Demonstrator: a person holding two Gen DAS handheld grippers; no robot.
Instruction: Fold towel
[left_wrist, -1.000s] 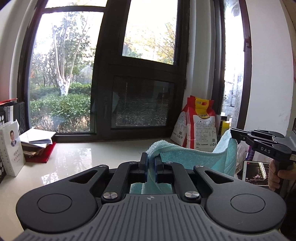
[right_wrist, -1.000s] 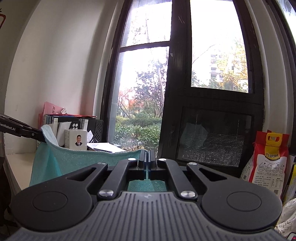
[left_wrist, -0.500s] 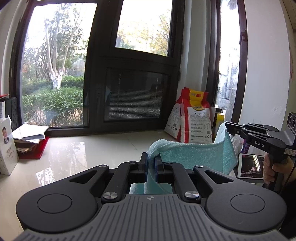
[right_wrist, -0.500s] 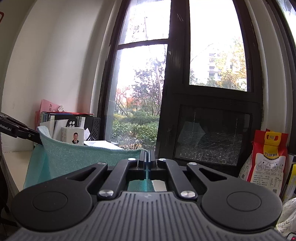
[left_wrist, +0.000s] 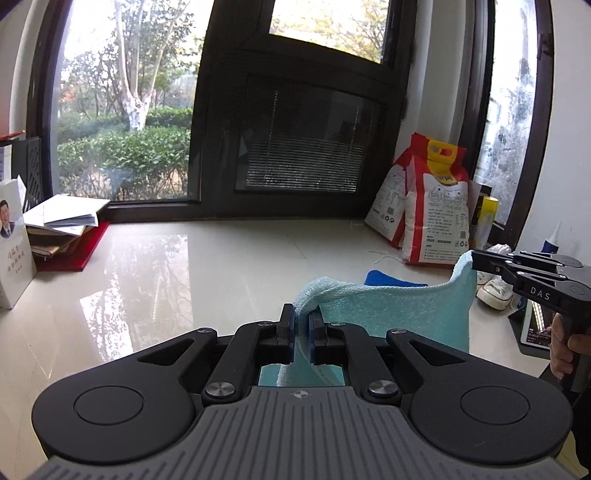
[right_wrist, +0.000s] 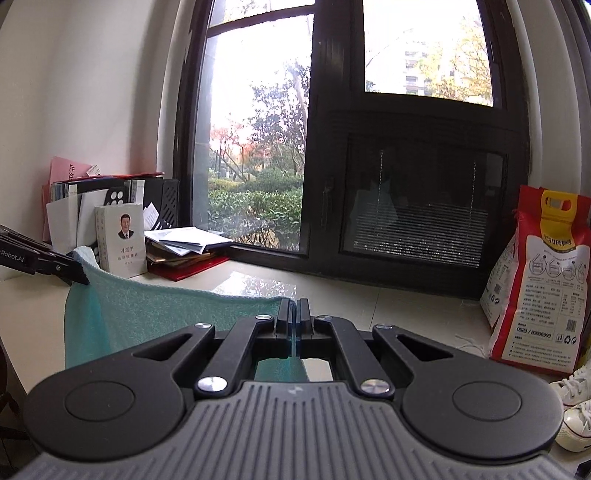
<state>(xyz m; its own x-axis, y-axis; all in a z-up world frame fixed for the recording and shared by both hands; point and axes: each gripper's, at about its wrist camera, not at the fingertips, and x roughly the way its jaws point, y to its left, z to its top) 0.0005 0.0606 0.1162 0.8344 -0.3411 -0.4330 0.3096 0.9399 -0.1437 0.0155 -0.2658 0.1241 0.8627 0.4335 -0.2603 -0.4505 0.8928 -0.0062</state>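
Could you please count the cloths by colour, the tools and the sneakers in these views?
Teal towel: 1
Blue cloth: 1
Tools, left tool and right tool: 2
White sneakers: 2
Total: 6

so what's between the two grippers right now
The teal towel spans the gap: the left gripper pinches one top corner, the right gripper the other, its top edge sagging between them. The left wrist view shows it best.
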